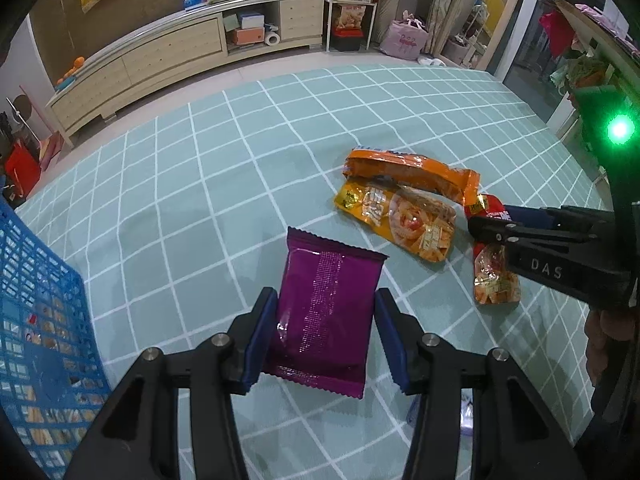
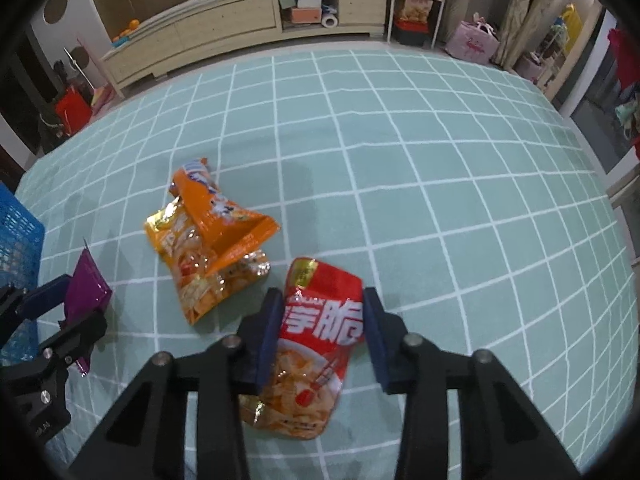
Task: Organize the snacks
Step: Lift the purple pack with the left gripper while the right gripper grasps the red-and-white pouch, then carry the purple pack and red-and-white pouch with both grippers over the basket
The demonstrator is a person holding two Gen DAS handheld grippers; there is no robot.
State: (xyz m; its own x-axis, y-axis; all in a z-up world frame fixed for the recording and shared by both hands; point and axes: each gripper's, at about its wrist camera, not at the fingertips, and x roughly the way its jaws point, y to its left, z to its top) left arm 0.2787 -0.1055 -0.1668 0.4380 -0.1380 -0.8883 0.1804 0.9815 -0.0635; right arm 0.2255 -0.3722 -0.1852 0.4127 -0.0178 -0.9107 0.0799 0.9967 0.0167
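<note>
A purple snack packet [image 1: 324, 300] is pinched at its two sides by my left gripper [image 1: 326, 336], which is shut on it just above the green checked cloth [image 1: 200, 200]. The right wrist view shows that packet [image 2: 86, 286] edge-on at the lower left. My right gripper [image 2: 322, 334] is shut on a red snack packet [image 2: 320, 316], its blue pads [image 2: 268, 340] against both sides. In the left wrist view the right gripper [image 1: 486, 226] comes in from the right with the red packet [image 1: 496, 280]. An orange bag [image 1: 412, 170] lies across a yellow-orange packet [image 1: 400, 220] on the cloth between the grippers.
A blue plastic basket [image 1: 36, 320] with several snacks inside stands at the left edge of the table, also seen as the basket [image 2: 16, 232] in the right wrist view. A hand [image 1: 608, 340] holds the right gripper. A long low cabinet [image 1: 160, 52] lines the far wall.
</note>
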